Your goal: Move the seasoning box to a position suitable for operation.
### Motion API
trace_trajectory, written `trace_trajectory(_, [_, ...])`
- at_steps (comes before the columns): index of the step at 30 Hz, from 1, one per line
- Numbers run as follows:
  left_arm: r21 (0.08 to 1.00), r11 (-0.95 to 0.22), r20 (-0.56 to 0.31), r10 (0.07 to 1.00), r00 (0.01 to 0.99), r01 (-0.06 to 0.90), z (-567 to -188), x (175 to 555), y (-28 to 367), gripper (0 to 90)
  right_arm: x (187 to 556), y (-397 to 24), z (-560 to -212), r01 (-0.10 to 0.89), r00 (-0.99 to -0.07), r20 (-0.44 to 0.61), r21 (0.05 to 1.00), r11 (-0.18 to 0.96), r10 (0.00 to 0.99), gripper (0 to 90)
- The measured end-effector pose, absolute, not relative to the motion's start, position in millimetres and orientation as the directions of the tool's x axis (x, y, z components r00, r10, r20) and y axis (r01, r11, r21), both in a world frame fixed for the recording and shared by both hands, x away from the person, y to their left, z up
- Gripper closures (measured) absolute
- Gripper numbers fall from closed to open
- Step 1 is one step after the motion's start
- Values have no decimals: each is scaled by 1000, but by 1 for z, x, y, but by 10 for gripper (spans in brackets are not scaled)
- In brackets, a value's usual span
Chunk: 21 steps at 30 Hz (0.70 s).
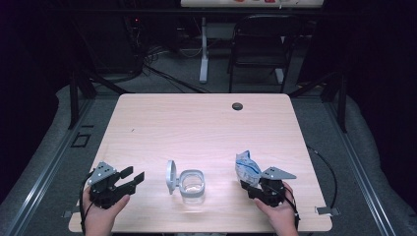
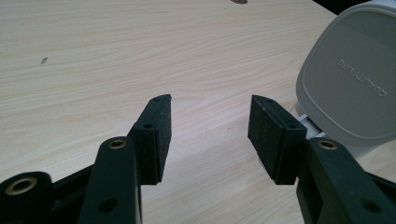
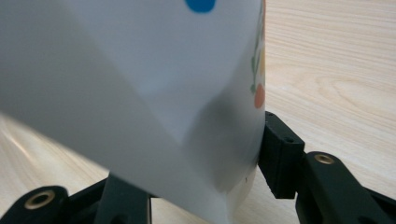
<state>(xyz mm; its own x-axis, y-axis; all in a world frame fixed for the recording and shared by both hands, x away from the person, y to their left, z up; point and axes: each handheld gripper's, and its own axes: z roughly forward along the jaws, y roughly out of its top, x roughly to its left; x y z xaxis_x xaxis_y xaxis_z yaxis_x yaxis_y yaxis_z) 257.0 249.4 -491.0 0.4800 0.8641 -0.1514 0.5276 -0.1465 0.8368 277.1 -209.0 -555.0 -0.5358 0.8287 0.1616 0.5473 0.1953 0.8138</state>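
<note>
The packet, a white and blue crinkled pouch, stands lower right of centre in the high view, pinched between the jaws of my right gripper. In the right gripper view its white side with a blue dot and orange marks spreads across the upper left and middle, and the right jaw's pad presses against its edge; the left pad sits behind the pouch. The clear container rests at lower centre on the wooden table, its grey lid hinged open and standing upright on its left side. My left gripper hovers at lower left, jaws spread with nothing between them, pointing right toward the lid. Both hands enter from the bottom edge, wrists low. I judge the step is bringing the packet to the open container; next I must carry it left, over the rim, and tip it carefully.
</note>
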Motion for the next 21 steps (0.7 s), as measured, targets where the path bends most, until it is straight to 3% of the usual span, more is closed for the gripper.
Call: trace_trajectory(21, [835, -149, -151, 863, 481, 529, -492, 258, 249, 502, 293, -201, -547, 516, -532, 52, 811, 275, 845, 528])
